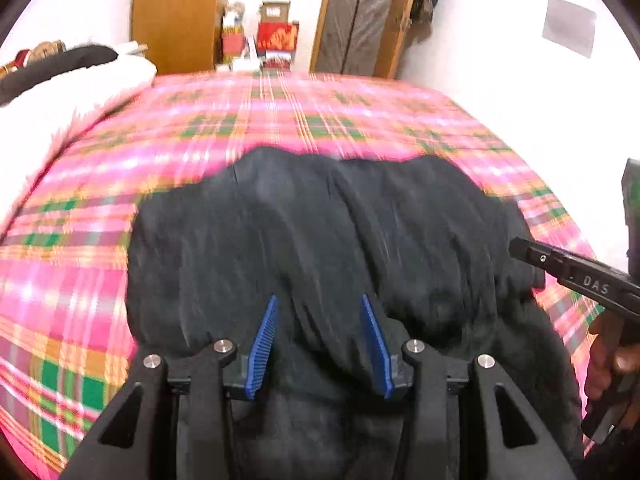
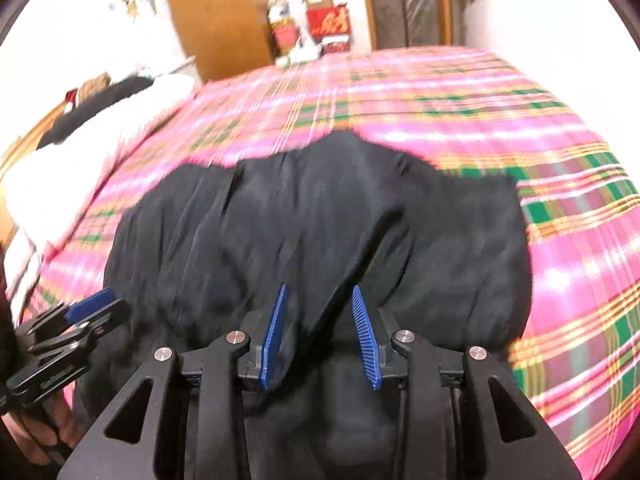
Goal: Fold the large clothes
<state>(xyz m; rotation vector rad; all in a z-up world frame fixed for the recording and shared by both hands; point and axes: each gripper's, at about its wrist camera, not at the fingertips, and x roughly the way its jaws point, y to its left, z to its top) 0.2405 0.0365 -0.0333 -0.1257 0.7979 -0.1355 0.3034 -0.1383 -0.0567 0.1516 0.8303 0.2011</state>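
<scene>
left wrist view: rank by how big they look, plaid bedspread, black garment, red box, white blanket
1. plaid bedspread
2. black garment, though it lies nearer the camera
3. white blanket
4. red box, far off, so its true size is unsure

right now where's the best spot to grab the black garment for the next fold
Take the black garment by its near edge, one corner per gripper, coming from the near side of the bed. That edge is bunched up by the left gripper and right gripper, while the far edge lies flat on the bedspread.
</scene>
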